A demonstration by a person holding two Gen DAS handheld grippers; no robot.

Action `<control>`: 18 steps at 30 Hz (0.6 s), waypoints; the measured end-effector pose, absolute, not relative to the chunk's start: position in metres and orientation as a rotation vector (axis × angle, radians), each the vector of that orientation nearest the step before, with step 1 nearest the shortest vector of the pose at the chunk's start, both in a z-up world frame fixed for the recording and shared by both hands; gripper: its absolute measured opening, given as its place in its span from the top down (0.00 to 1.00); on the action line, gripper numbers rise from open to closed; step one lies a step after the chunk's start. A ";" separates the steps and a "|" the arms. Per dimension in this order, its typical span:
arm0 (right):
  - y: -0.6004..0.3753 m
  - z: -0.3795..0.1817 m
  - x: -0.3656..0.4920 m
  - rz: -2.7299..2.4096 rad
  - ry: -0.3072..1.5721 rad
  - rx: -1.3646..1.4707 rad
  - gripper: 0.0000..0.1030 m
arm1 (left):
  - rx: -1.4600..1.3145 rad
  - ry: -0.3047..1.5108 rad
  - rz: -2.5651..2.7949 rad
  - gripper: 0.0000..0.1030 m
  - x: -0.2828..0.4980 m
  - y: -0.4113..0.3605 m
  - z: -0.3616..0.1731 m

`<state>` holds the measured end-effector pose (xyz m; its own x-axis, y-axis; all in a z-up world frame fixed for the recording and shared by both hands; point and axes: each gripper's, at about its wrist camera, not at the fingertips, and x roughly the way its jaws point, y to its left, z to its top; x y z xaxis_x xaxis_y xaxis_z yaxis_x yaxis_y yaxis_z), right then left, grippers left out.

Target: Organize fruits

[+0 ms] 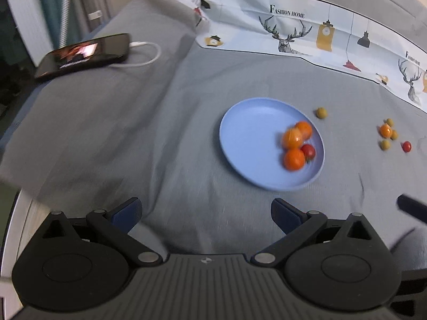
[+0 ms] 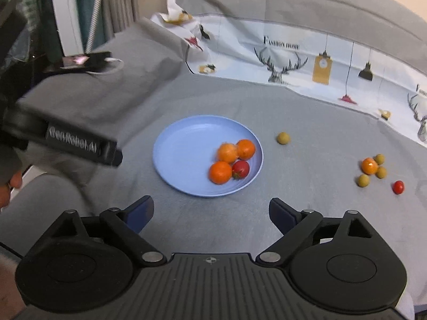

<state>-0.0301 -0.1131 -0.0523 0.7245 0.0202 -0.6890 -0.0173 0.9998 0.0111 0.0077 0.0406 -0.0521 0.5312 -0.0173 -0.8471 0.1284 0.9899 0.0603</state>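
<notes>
A light blue plate [image 1: 248,133] [image 2: 184,149] lies on the grey cloth and holds three small oranges [image 1: 293,159] [image 2: 220,172] and a red tomato [image 1: 308,151] [image 2: 241,169]. A lone green fruit [image 1: 321,112] [image 2: 283,138] lies beyond the plate's right rim. Farther right sit an orange [image 1: 385,130] [image 2: 369,166], three green fruits [image 2: 363,180] and a red tomato [image 1: 406,146] [image 2: 398,187]. My left gripper [image 1: 206,213] is open and empty, near the plate's front. My right gripper [image 2: 210,213] is open and empty, just in front of the plate. The left gripper's body [image 2: 66,138] shows at the left of the right wrist view.
A phone [image 1: 82,54] with a white cable lies on a raised grey fold at the back left. A printed white cloth [image 1: 307,34] [image 2: 307,61] runs along the back. The right gripper's tip [image 1: 412,208] shows at the right edge of the left wrist view.
</notes>
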 end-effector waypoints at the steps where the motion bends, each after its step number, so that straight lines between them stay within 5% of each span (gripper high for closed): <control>1: -0.110 -0.047 -0.038 0.021 0.744 -0.004 0.07 | 0.118 1.008 -0.076 0.00 0.000 0.042 -0.051; 18: -0.090 0.000 -0.123 0.002 0.536 -0.077 0.05 | 0.108 0.895 -0.101 0.00 -0.075 0.045 -0.016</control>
<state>-0.1230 -0.0904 -0.0003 0.8597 -0.0178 -0.5104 -0.0223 0.9971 -0.0724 -0.0752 0.0447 -0.0164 0.6214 -0.0426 -0.7824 0.1332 0.9897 0.0519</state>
